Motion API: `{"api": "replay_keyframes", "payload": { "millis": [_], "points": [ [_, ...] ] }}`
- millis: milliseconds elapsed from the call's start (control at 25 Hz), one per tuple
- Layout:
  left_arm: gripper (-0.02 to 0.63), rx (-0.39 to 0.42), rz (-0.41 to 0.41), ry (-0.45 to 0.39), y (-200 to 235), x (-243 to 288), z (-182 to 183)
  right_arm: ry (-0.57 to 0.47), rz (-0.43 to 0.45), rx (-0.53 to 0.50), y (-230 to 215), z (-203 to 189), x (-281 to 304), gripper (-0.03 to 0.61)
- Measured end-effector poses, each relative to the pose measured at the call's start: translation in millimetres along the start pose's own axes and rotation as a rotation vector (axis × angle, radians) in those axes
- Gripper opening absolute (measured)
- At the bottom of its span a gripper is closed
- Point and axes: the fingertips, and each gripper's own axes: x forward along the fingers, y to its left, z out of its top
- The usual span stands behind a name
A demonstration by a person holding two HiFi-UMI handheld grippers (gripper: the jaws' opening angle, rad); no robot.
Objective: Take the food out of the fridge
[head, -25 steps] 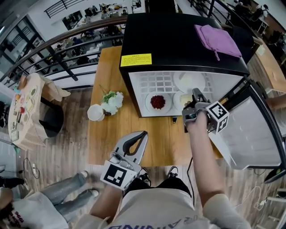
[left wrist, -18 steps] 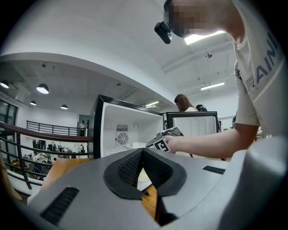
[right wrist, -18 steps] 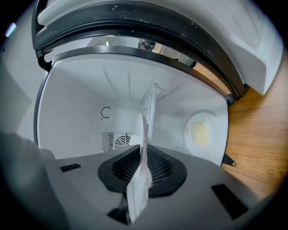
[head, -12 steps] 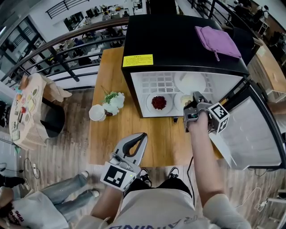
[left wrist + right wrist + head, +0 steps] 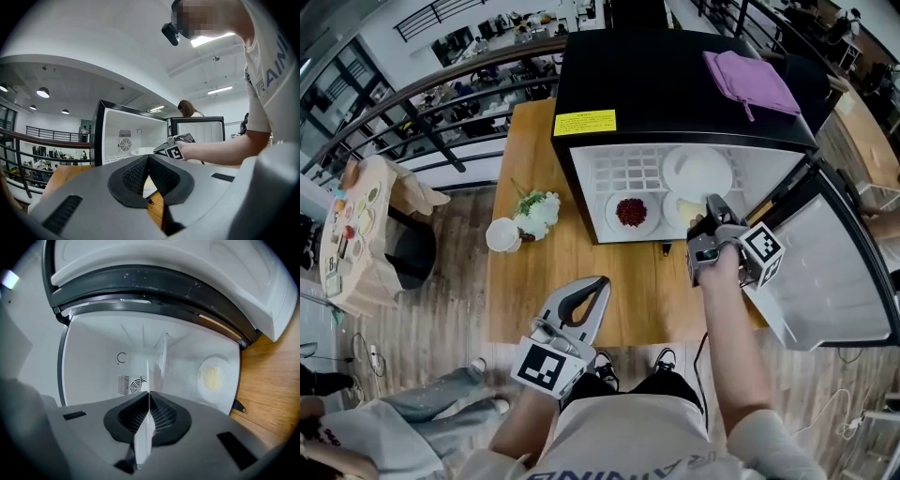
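A black mini fridge [image 5: 656, 84] stands open on the wooden table [image 5: 534, 291]. On its wire shelf lies a white plate [image 5: 696, 172]. Below are a plate of red food [image 5: 631, 212] and a plate of yellow food [image 5: 682, 208], which also shows in the right gripper view [image 5: 211, 378]. My right gripper [image 5: 712, 202] reaches into the fridge, rolled onto its side, and is shut on the white plate's rim [image 5: 146, 380], seen edge-on between the pads [image 5: 149, 395]. My left gripper [image 5: 598, 283] hangs shut and empty over the table's near edge, its pads together [image 5: 148, 157].
The fridge door [image 5: 825, 272] swings open to the right, close beside my right arm. A purple cloth [image 5: 750, 82] lies on the fridge top. A flower bunch [image 5: 534, 212] and a white cup [image 5: 500, 236] sit left of the fridge. Railings and a drop lie beyond the table.
The right gripper's jaws have closed onto the white plate's rim. The right hand has barely shifted, and the left gripper has stayed where it was.
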Motion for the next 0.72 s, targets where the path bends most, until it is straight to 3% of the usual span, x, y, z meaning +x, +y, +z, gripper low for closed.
{"api": "replay_keyframes", "payload": {
  "millis": [720],
  "points": [
    [0.006,0.039,-0.076,-0.008,-33,19,-2,0.140,0.051,-0.048,-11,-19,-104,0.028]
  ]
}}
